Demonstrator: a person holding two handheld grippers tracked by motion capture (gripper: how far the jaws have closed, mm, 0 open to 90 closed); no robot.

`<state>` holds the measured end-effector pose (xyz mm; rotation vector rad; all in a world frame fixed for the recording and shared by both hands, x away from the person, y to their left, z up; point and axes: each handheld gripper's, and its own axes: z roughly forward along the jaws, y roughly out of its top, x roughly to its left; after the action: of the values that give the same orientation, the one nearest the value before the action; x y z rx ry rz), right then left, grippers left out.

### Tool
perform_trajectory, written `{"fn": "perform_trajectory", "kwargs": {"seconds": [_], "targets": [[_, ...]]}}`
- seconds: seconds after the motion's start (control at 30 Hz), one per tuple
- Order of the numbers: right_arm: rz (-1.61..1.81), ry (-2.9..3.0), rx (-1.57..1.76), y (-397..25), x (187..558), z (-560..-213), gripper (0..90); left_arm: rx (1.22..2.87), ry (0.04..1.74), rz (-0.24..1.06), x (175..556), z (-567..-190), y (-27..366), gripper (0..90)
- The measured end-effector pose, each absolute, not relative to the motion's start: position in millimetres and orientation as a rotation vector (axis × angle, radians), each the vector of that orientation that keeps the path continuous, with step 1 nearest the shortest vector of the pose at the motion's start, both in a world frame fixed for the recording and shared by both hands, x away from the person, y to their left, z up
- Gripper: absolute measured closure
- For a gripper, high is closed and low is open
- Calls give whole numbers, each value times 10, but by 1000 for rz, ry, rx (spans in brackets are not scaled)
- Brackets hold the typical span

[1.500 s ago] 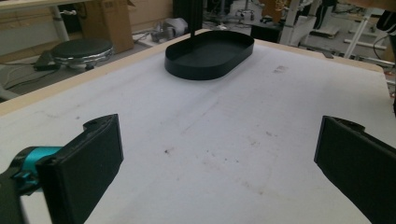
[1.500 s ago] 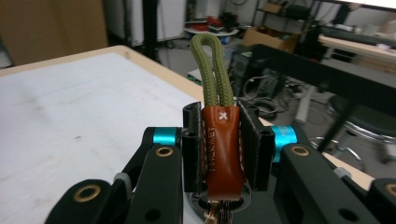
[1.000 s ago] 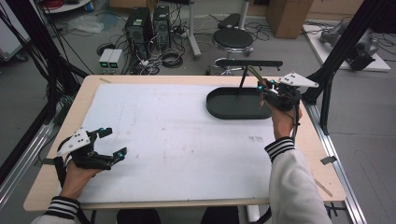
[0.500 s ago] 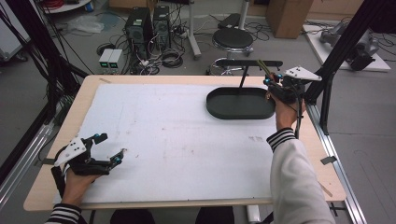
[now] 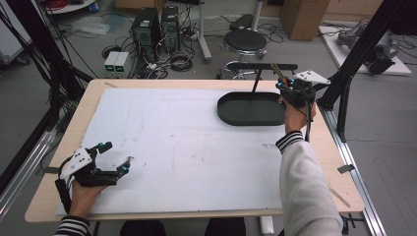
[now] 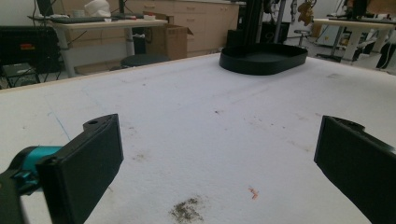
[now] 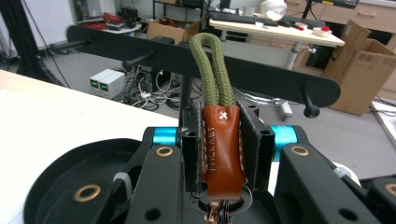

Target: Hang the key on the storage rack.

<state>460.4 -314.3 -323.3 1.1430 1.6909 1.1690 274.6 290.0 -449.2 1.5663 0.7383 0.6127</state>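
Observation:
My right gripper is shut on a keychain strap: an olive cord loop rising from a brown leather tab. In the high view the cord loop sticks up beside the black rack bar. In the right gripper view the loop sits just in front of that rack bar, which carries pegs. The rack's black oval base tray lies under and left of the right gripper. My left gripper rests open near the table's front left corner, nothing between its fingers.
The white mat covers the wooden table. The oval base tray lies far ahead in the left gripper view. A stool, computers and cables sit on the floor beyond the table. Black frame posts stand at the right.
The right gripper has risen and moved farther back with the strap, toward the rack bar. The left hand has drawn back toward the front edge, gripper still open.

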Motion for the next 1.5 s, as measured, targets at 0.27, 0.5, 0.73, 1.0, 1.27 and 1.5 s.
{"fn": "perform_trajectory", "kwargs": {"seconds": [0.27, 0.5, 0.73, 1.0, 1.27, 1.5], "targets": [[1121, 1694, 1155, -3132, 4654, -3286, 724, 1550, 750, 652, 2723, -4499, 2897, 18], [1101, 1708, 1161, -3091, 4695, -3330, 724, 1523, 741, 661, 2701, -4508, 2908, 18], [1081, 1713, 1180, -3065, 4750, -3389, 724, 1520, 744, 659, 2702, -4510, 2911, 18], [1076, 1728, 1209, -3034, 4830, -3478, 725, 1506, 739, 662, 2692, -4515, 2925, 18], [1096, 1721, 1264, -3053, 4913, -3578, 724, 1492, 737, 664, 2685, -4519, 2933, 18], [1111, 1726, 1290, -3073, 4964, -3641, 723, 1488, 741, 665, 2683, -4519, 2933, 18]]}}
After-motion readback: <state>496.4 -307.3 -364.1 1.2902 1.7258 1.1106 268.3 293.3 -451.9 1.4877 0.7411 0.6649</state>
